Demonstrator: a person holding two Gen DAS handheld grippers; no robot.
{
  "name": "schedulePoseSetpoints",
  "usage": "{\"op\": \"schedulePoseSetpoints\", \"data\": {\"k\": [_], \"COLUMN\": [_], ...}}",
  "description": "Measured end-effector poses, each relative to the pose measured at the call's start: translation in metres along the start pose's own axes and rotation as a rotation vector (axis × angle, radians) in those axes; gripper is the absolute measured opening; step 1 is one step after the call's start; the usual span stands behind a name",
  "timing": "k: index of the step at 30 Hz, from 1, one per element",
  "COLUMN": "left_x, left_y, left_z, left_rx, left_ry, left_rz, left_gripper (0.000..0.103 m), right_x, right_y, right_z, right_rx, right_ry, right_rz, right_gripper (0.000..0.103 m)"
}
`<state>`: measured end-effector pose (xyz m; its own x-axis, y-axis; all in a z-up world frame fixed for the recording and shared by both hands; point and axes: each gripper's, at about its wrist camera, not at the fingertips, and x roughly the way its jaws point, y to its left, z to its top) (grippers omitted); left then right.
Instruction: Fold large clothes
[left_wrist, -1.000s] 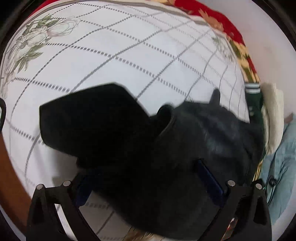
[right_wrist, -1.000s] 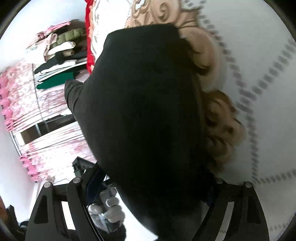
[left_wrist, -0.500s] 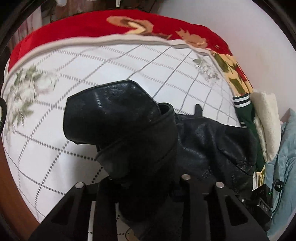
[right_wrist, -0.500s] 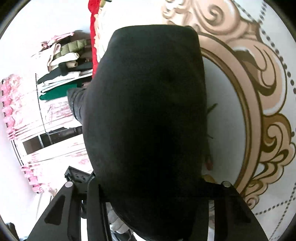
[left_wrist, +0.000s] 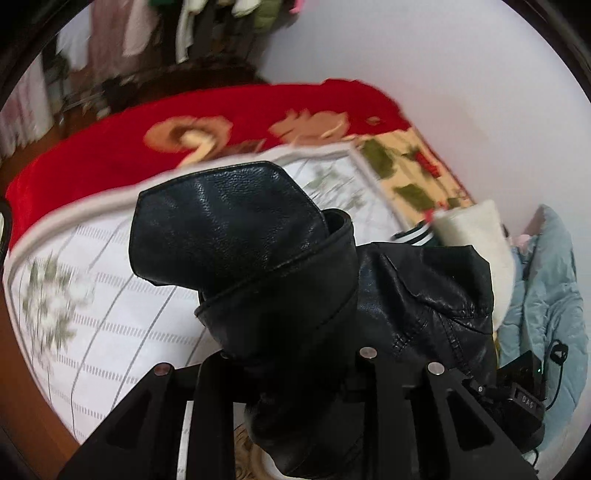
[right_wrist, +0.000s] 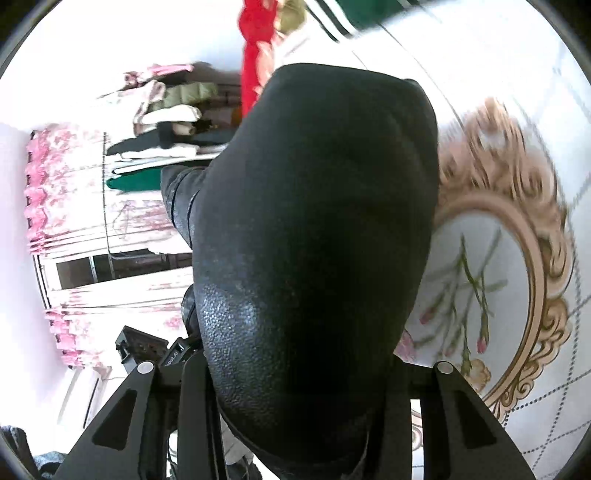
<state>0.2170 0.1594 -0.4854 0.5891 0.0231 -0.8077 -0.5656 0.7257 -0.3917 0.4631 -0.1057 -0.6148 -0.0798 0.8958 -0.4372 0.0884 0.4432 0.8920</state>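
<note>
We have the black leather jacket (left_wrist: 280, 295) up off the bed (left_wrist: 110, 332), a thick bunch of it between each pair of jaws. Left gripper (left_wrist: 295, 373) has just closed and pinches a folded hem or collar edge; right gripper (right_wrist: 306, 384) has been closing too, and grips a wider wad.

Risks, as we judge them:
- slick leather slipping from the right jaws, the bulkier bite
- the hanging weight dragging an unseen sleeve under, spoiling the fold
- uneven hands twisting the garment.
</note>
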Motion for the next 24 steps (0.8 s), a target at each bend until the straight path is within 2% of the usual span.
{"op": "schedulePoseSetpoints", "data": {"k": [3, 7, 14, 19, 21, 24], "left_x": [-0.005, -0.012, -0.022, 0.008, 0.037, 0.095], "left_y": [-0.032, -0.079, -0.192, -0.267, -0.293, -0.318], "left_z": [0.030, 0.073, 0.163, 0.195, 0.194, 0.176], "left_rx": [0.037, 0.074, 0.148, 0.187, 0.188, 0.182], "left_ry": [-0.023, -0.057, -0.140, -0.156, -0.137, -0.073], "left_rz": [-0.044, -0.105, -0.222, -0.285, -0.307, -0.326], "left_gripper": [0.024, 0.024, 0.024, 0.024, 0.024, 0.024], "right_x": [-0.020, -0.049, -0.127, -0.198, -0.223, -0.262], "right_y": [0.040, 0.106, 0.210, 0.231, 0.222, 0.188], "right_z": [0.028, 0.084, 0.190, 0.268, 0.303, 0.360], "right_rx": [-0.029, -0.076, -0.170, -0.197, -0.198, -0.161], "right_ry": [-0.040, -0.106, -0.217, -0.256, -0.254, -0.244], "right_rz": [0.003, 0.002, 0.035, 0.033, 0.017, -0.013], "right_gripper": [0.041, 0.041, 0.041, 0.041, 0.041, 0.041]}}
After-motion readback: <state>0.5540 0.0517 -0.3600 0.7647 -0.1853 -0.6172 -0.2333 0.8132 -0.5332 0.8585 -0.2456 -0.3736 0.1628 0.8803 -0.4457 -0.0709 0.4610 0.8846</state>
